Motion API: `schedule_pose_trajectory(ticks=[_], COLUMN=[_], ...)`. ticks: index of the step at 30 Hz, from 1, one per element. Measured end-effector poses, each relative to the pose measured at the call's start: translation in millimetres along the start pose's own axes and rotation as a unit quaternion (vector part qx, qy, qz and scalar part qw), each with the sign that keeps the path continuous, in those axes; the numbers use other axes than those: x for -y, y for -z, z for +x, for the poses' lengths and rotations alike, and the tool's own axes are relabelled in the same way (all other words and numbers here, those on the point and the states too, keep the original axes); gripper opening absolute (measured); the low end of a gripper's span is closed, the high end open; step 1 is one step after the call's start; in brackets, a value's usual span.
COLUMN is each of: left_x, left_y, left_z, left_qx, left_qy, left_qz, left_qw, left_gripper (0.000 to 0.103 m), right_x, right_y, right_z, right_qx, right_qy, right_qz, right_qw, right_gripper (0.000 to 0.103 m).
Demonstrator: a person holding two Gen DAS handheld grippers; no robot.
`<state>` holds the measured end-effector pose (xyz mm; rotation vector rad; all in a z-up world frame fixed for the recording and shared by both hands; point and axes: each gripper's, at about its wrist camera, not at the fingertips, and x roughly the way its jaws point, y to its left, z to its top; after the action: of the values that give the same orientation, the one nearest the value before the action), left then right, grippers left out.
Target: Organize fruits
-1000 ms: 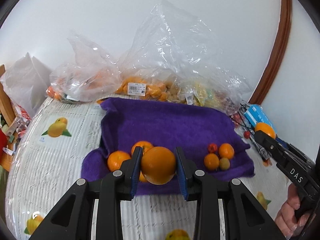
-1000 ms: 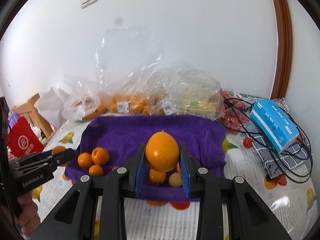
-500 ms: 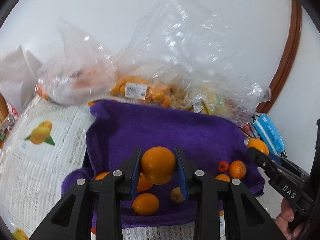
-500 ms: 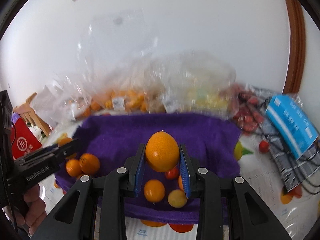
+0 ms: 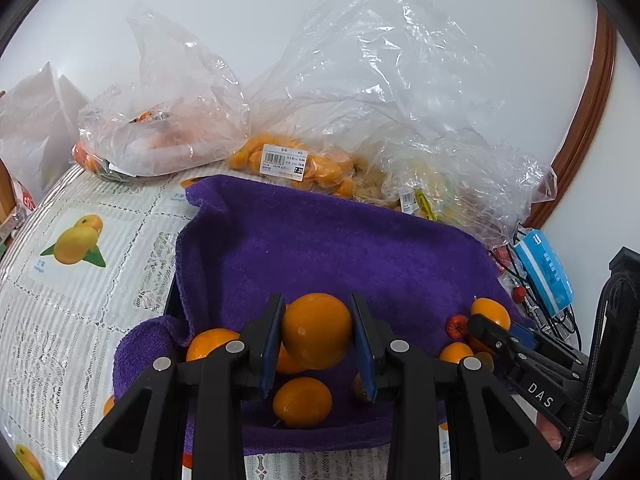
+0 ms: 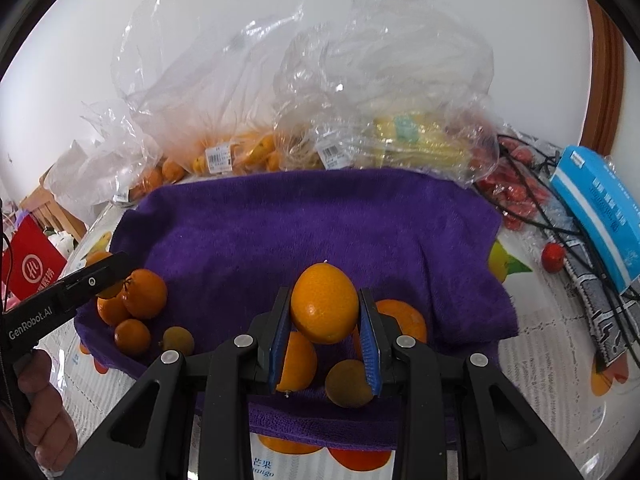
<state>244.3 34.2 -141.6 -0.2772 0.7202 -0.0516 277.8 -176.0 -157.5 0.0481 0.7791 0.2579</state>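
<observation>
My left gripper (image 5: pixel 318 338) is shut on a round orange (image 5: pixel 317 330) and holds it above the near left part of a purple towel (image 5: pixel 340 248). Several small oranges (image 5: pixel 302 402) lie on the towel below it. My right gripper (image 6: pixel 325 326) is shut on an oval orange (image 6: pixel 324 308) above the towel's (image 6: pixel 320 220) near right part, over an orange (image 6: pixel 402 314) and a brownish fruit (image 6: pixel 349 383). The right gripper also shows in the left wrist view (image 5: pixel 490 330), and the left one in the right wrist view (image 6: pixel 108 270).
Clear plastic bags of fruit (image 5: pixel 296 164) pile up behind the towel against the wall. A blue box (image 6: pixel 600 212), black cables (image 6: pixel 576 240) and small red fruits (image 6: pixel 554 257) lie at the right. A red bag (image 6: pixel 32 268) stands at the left. The tablecloth (image 5: pixel 80 264) has fruit prints.
Both grippers have moved forward over the towel with their oranges still held. The towel and bags loom larger, and the fruits on the towel now sit under the fingers.
</observation>
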Motion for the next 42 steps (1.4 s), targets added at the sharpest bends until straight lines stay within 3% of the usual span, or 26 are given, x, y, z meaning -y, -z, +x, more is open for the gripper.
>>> schedule_pose_trajectory(ticks=[13,31,42], left_x=[8.0,23.3,19.0], left_y=[6.0,11.3,9.7], left_z=[8.6,14.1,9.6], left_qx=[-0.005,0.02,0.017], left_qy=[0.036,0.019,0.025], left_qz=[-0.002,0.025,0.012], left_qw=[0.9993,0.9993,0.9995], left_gripper=[0.031,0.031,0.042], right_x=[3.4,2.4,0.1], right_y=[-1.5,2.2,3.7], right_z=[-10.2,-15.0,-12.5], right_qx=[0.016,0.02,0.017], right_qy=[-0.001,-0.002,0.001], right_qz=[0.004,0.006,-0.001], right_qw=[1.0,1.0,1.0], right_gripper=[0.033,0.033,0.033])
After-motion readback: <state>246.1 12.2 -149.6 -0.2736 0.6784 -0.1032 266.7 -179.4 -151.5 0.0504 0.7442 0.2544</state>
